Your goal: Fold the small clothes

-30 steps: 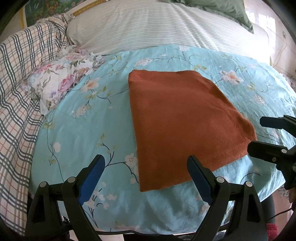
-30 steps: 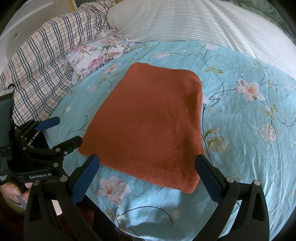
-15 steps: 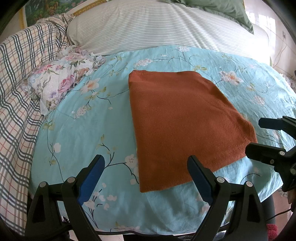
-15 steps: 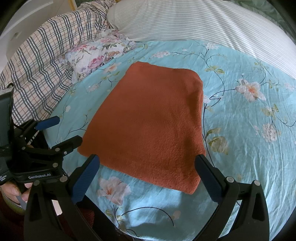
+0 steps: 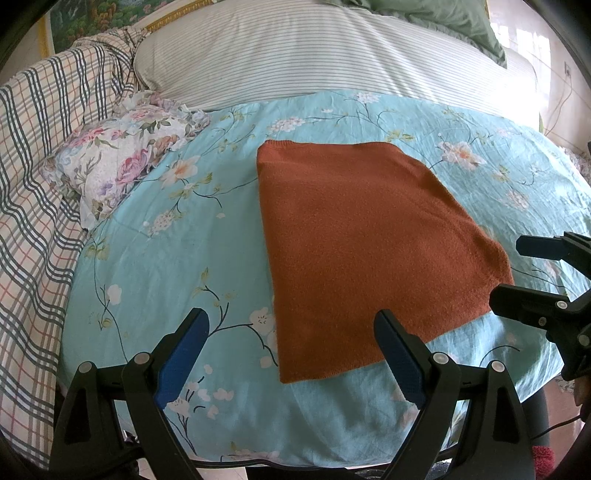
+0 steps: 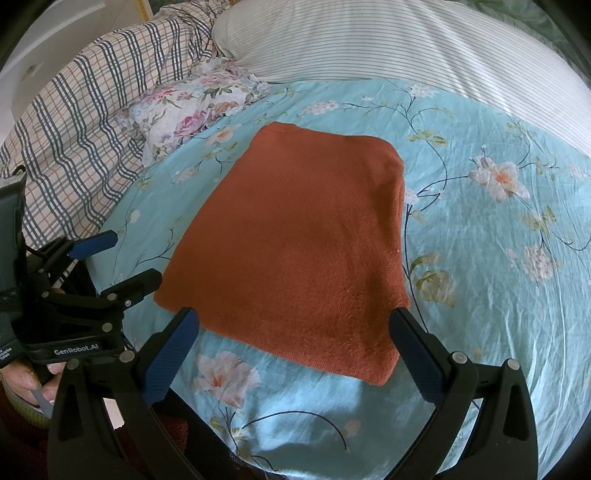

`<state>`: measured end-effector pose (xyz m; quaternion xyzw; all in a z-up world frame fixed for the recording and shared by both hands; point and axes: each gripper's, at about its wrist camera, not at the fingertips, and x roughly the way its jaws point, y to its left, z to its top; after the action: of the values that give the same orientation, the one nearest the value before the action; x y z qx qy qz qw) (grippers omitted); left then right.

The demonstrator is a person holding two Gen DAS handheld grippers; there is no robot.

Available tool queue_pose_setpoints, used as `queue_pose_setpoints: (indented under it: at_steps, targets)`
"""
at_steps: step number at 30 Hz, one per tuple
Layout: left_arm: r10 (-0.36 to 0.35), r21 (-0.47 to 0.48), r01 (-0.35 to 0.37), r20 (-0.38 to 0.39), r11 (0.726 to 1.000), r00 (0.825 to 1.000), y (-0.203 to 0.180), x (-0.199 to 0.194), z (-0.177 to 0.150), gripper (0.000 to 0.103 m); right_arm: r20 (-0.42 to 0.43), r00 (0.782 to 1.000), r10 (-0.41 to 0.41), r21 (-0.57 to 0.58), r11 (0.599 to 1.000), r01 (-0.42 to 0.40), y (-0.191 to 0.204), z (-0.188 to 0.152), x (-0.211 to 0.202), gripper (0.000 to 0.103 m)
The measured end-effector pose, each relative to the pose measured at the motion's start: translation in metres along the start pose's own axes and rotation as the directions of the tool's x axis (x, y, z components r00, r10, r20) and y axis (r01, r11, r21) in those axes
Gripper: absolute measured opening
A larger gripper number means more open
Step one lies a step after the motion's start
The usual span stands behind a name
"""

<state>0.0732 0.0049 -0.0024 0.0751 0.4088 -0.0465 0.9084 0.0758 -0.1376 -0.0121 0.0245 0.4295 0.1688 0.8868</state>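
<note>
A rust-orange knit garment (image 5: 369, 240) lies folded flat as a rectangle on the turquoise floral bedsheet (image 5: 177, 266); it also shows in the right wrist view (image 6: 299, 240). My left gripper (image 5: 291, 350) is open and empty, hovering just short of the garment's near left corner. My right gripper (image 6: 295, 350) is open and empty above the garment's near edge. Each gripper shows in the other's view: the right gripper (image 5: 517, 269) by the garment's right corner, the left gripper (image 6: 129, 258) by its left corner.
A floral cloth bundle (image 5: 118, 166) lies at the sheet's left. A plaid blanket (image 5: 33, 184) is heaped further left. A striped duvet (image 5: 314, 55) covers the far side, with a green pillow (image 5: 443, 14) behind. The bed's near edge drops off below the grippers.
Almost nothing: both grippers stay open and hold near the garment's near edge, with only a slight drift. The garment has not moved.
</note>
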Motion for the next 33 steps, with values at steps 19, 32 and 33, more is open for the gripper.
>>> queue_pose_setpoints:
  at_steps: [19, 32, 33]
  targets:
    - [0.006, -0.005, -0.006, -0.002, 1.000, 1.000, 0.0005, -0.0006, 0.0015, 0.093, 0.000, 1.000, -0.003, 0.003, 1.000, 0.003, 0.0010, -0.0007, 0.0002, 0.102]
    - [0.007, -0.004, -0.007, 0.000, 1.000, 1.000, -0.0002, 0.0000, 0.0024, 0.093, 0.001, 1.000, -0.002, -0.002, 1.000, 0.002, 0.0005, 0.0025, 0.0007, 0.102]
    - [0.006, -0.004, -0.006, 0.000, 1.000, 1.000, -0.0001, 0.0004, 0.0030, 0.093, 0.001, 1.000, -0.002, -0.002, 1.000, 0.002, 0.0004, 0.0026, 0.0008, 0.102]
